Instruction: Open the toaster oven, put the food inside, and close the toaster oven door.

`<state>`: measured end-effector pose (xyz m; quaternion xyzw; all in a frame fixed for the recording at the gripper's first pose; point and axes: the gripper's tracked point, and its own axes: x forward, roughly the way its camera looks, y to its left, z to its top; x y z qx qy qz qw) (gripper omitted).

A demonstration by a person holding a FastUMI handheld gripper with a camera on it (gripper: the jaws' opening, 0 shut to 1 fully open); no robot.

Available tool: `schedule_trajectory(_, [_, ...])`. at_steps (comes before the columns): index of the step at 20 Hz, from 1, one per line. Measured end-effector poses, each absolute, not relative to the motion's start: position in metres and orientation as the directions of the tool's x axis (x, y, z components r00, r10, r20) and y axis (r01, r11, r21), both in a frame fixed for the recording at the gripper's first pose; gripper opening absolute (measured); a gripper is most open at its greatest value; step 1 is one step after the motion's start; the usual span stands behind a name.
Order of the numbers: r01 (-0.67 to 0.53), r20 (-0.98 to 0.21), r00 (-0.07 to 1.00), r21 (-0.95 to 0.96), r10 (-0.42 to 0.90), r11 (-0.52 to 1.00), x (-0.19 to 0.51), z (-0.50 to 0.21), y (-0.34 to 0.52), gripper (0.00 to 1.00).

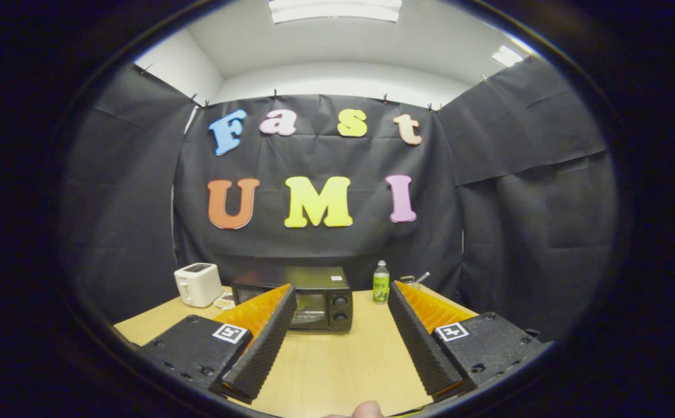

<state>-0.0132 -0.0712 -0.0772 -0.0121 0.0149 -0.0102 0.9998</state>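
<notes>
Toaster oven (300, 299) sits door-shut at the table's (337, 360) far side, well beyond the gripper (337, 331), fingers apart and empty; this fits door unopened or closed again.

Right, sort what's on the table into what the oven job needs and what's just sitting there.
For the job:
- toaster oven, door shut, beyond the fingers
- claw, open, holding nothing

Just lying about:
- white toaster, left of the oven
- green-labelled bottle, right of the oven
- small packet by the white toaster, too small to identify
</notes>
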Motion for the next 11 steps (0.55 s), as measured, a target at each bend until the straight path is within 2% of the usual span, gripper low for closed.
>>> schedule_trajectory(11, [0.003, -0.062, 0.998, -0.020, -0.004, 1.000, -0.011, -0.090, -0.064, 1.00])
